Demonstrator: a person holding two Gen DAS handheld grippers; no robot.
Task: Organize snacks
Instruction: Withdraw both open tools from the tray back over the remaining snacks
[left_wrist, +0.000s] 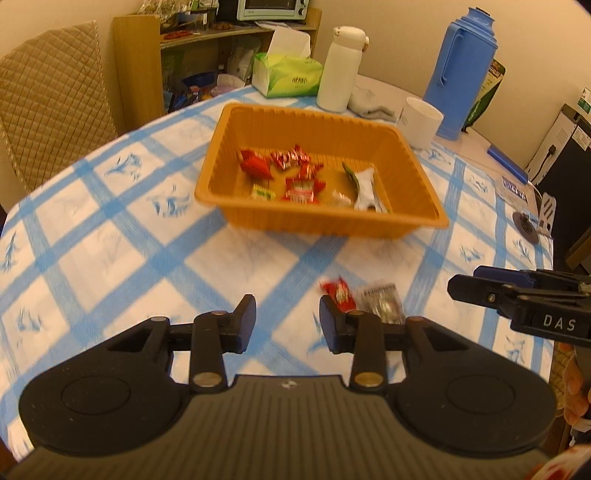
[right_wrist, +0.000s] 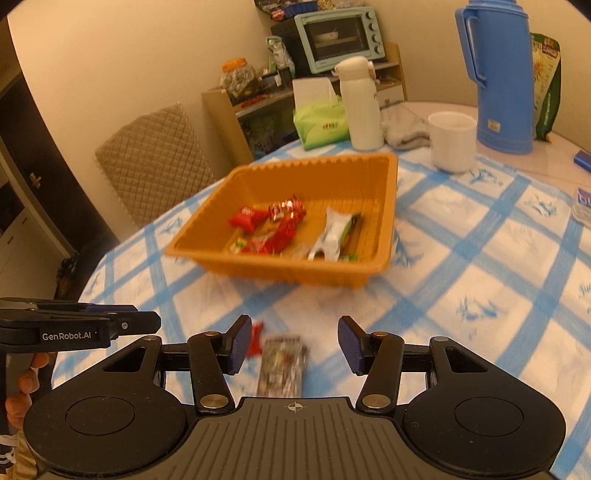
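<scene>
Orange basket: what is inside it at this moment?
The orange basket holds several red snack packets, a small green-and-yellow one and a white wrapper. The near wall hides part of the floor; blur prevents an exact count.

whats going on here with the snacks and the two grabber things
A person holds a two-finger gripper in each hand over a blue-checked tablecloth. Several wrapped snacks already lie in the orange plastic basket. Two remain on the cloth: a small red packet and a silvery dark-printed packet. The left gripper and right gripper are both open and empty, the right one's jaws either side of the silvery packet.
</scene>
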